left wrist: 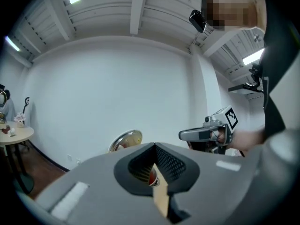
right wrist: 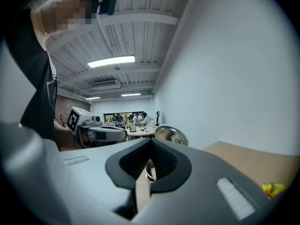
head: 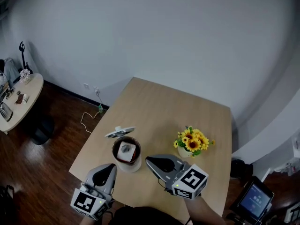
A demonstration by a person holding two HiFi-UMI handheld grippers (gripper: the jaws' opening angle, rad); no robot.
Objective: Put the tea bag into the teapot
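Observation:
A glass teapot (head: 132, 167) stands uncovered near the table's front edge, holding dark tea. A white tea bag (head: 126, 150) lies inside it. Its round metal lid (head: 120, 131) rests on the table just behind it. My left gripper (head: 111, 166) hovers at the pot's front left, shut and empty. My right gripper (head: 148, 160) is at the pot's right, also shut and empty. In the left gripper view the lid (left wrist: 125, 140) and the right gripper (left wrist: 201, 134) show beyond the closed jaws. The right gripper view shows the lid (right wrist: 171, 135) and the left gripper (right wrist: 110, 134).
A small vase of sunflowers (head: 192, 143) stands to the right of the teapot. The wooden table (head: 159, 107) reaches back to the white wall. A round side table (head: 18, 102) stands at far left, and a screen (head: 253, 200) sits at bottom right.

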